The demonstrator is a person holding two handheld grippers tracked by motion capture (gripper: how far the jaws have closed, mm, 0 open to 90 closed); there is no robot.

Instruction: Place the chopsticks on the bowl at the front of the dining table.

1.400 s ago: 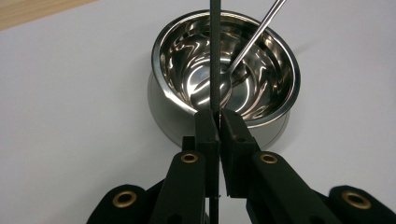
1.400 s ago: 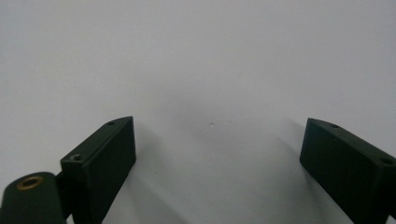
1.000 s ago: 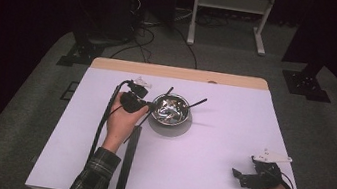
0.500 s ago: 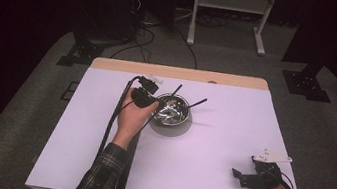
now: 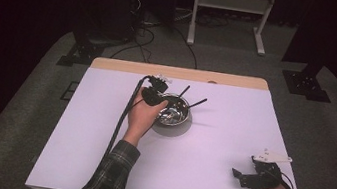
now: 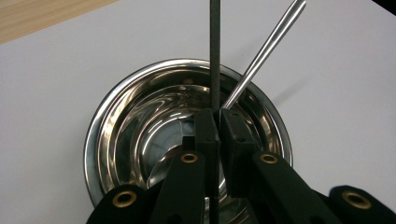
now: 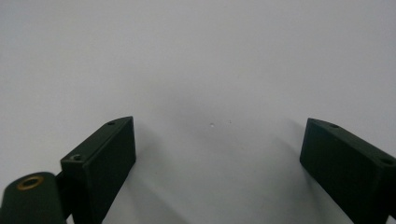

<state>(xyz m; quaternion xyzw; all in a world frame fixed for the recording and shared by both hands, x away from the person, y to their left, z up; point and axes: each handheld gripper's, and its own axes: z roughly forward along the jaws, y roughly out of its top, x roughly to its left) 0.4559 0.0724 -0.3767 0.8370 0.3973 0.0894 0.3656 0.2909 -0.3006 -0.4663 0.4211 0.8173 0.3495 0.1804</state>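
1. This looks like a lab or recording studio, not a home: black curtains close off the dark room.
2. A white-topped table with a pale wooden far edge [image 5: 180, 72] stands alone on grey carpet [image 5: 33, 104].
3. Black cables [image 5: 154, 26] run across the carpet beside black stand feet [image 5: 76, 53] and a white metal frame [image 5: 229, 12].

One round, shiny stainless-steel bowl [image 5: 173, 117] stands on the single white-topped bench [image 5: 231, 134]. Two slim metal utensil handles are counted: a dark straight one [image 6: 215, 51] and a bright tapered one [image 6: 266, 49]. Two black two-jawed claws are present, the left claw [image 6: 218, 122] and the right claw [image 7: 217, 154].
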